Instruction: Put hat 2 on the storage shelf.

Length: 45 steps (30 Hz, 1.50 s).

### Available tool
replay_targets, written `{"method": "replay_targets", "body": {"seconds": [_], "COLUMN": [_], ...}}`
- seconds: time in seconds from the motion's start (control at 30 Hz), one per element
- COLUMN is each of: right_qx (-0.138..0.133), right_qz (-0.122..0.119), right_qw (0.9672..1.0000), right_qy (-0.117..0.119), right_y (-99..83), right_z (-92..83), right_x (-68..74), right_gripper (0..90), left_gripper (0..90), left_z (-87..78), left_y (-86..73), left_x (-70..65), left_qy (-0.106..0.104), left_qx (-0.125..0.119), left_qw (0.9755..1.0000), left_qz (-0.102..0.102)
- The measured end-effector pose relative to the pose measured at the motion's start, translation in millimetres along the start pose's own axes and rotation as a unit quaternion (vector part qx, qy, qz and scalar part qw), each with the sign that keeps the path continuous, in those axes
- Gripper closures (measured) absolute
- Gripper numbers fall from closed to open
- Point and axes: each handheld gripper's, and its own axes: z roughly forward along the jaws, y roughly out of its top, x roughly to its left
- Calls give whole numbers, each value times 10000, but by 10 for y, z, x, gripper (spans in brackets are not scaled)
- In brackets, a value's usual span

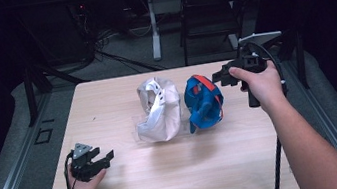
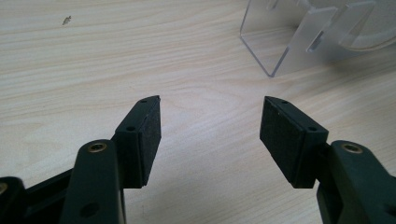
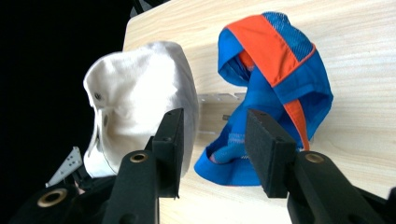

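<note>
Apparently between grips: right gripper raised at the far right of the table, just right of the blue-and-orange cap, jaws parted and nothing between the pads. Judged as a release just made or a fresh approach; cannot tell which from the pictures. Left gripper parked low at the near left corner, jaws spread wide over bare wood, empty, well apart from both caps.

Blue-and-orange cap: near the table's middle, slightly right, propped on a clear plastic stand rather than lying flat. Bright blue mesh-like fabric, broad orange band across the crown, thin orange piping along a seam. Soft and crumpled, crown partly folded in, hollow underside turned toward the right gripper's camera. Just left of it, close or perhaps touching, a white cap on the same kind of stand, also slumped, a strap with holes hanging at its near side. Corner of a clear stand seen ahead of the left gripper's open pads.

Next move, as a judgement: bring the right jaws down onto a firm edge, brim or orange band, not loose mesh; close fully before lifting, since limp cloth slips and could drag the light stand along.
</note>
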Motion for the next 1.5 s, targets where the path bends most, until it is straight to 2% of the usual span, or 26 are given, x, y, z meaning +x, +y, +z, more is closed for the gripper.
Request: {"method": "replay_targets", "body": {"seconds": [0.13,0.2,0.37,0.5,0.63,0.7,0.9,1.03,1.17,1.27,1.4,1.5], "right_qx": [-70,-15,-32,-204,-356,-321,-450,-552,-655,-688,-606,-693], "right_qz": [-235,-314,-347,-577,-830,-850,-836,-881,-934,-1004,-1086,-1141], "right_qw": [9997,9994,9993,9979,9958,9958,9955,9945,9934,9926,9922,9910], "right_qy": [-60,-111,122,199,122,82,15,109,144,42,-11,-40], "right_y": [-122,-197,-436,-645,-869,-962,-1224,-1405,-1593,-1702,-1795,-1854], "right_z": [10,24,61,67,92,128,213,295,396,482,584,652], "right_x": [-38,-71,-166,-197,-279,-349,-589,-726,-837,-912,-998,-1040], "right_gripper": [545,545,534,517,511,511,510,513,517,515,509,508], "left_gripper": [391,391,391,391,391,391,391,391,391,391,391,391], "left_z": [7,10,21,21,21,21,26,27,22,32,34,42], "left_y": [5,8,12,13,8,8,6,5,6,1,1,-2], "left_x": [-6,-8,-17,-27,-23,-29,-22,-24,-29,-34,-33,-31], "left_qy": [-9,-5,-23,-12,-27,-13,-17,-16,-18,-13,-14,-14], "left_qx": [-3,21,52,14,59,38,56,65,94,55,58,51], "left_qw": [10000,10000,10000,10000,10000,10000,10000,10000,9999,10000,10000,10000], "left_qz": [-10,11,22,21,20,37,30,38,48,37,39,20]}}
